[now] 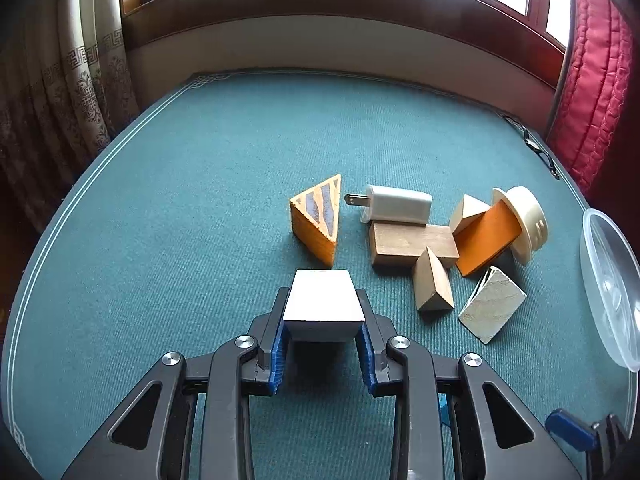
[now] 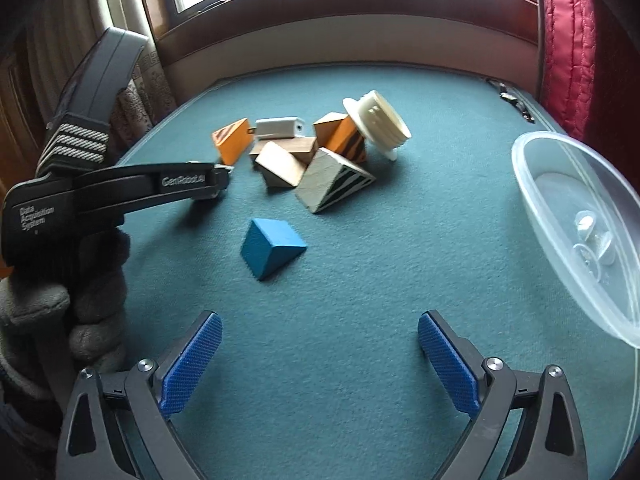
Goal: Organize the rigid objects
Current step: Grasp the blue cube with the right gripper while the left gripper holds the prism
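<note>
The left gripper [image 1: 323, 320] pinched a white rectangular block [image 1: 322, 300] just above the green desk [image 1: 180, 220], its underside hidden. The right gripper [image 2: 320, 360] stood spread and empty; the clear plastic bowl [image 2: 560, 208] was cut off at the frame edge.

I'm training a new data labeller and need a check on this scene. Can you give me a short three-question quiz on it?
1. True or false: the right tool is clamped on the blue wedge.
2. What does the left tool grip? A) a white block B) the wall charger C) the striped orange wedge
3. Fill in: in both views the clear plastic bowl stands to the ___ of the pile of blocks.

Key
1. False: its jaws stand open, and the wedge lies on the green mat ahead of them.
2. A
3. right
</note>
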A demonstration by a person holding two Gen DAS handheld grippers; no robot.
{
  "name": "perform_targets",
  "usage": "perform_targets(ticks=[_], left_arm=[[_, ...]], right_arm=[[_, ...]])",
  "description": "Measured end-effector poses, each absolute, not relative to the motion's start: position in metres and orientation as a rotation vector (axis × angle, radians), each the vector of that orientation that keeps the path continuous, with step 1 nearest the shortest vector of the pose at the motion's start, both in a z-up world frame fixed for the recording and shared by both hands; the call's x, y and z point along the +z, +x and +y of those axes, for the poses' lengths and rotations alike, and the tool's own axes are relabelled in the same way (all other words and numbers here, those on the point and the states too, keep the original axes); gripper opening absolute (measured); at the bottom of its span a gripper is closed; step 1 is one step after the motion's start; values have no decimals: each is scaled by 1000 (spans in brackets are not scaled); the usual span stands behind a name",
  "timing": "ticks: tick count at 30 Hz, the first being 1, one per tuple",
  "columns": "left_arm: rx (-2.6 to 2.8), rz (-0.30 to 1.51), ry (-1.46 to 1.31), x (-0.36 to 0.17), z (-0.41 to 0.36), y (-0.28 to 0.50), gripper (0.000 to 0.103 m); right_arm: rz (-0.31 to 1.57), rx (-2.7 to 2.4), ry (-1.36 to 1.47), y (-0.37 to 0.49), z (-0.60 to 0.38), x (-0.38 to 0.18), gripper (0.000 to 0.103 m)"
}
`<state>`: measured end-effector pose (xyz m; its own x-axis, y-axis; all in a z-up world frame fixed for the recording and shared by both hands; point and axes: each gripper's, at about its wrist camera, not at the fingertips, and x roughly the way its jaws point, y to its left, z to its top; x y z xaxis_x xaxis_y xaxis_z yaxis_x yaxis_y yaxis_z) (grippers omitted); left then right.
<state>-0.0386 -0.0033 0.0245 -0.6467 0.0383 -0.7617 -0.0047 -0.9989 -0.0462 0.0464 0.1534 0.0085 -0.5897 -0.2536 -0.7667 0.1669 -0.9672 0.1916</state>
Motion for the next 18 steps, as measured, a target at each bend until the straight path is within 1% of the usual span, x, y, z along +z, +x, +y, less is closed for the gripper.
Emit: perform_targets(ticks=[1,3,5,9,11,12,14,18], left_arm=[[2842,-61,-1307,27,-6,-39,30],[2855,-69,-1305,30,-11,-40,30],[2865,-83,-1305,33,-17,-41,30],[2892,-103,-1294,38,-30,-40,30],[2909,-112,-1289,41,-38,-40,30],[2917,-116,-1288,42,-41,-40,30],[2924,-123,-1294,42,-44,-41,31],[2922,-130,-1300,43,-46,-43,31]], right_arm=[[-163,-2578,1271,48,150,9,94],[-206,-2518,1270,49,141,10,83],[-230,-2487,1278,46,133,10,77],[-259,-2470,1289,35,124,9,60],[-272,-2470,1294,29,120,9,55],[-275,-2471,1296,27,119,9,53],[-278,-2484,1300,21,116,11,53],[-203,-2566,1303,10,106,12,50]])
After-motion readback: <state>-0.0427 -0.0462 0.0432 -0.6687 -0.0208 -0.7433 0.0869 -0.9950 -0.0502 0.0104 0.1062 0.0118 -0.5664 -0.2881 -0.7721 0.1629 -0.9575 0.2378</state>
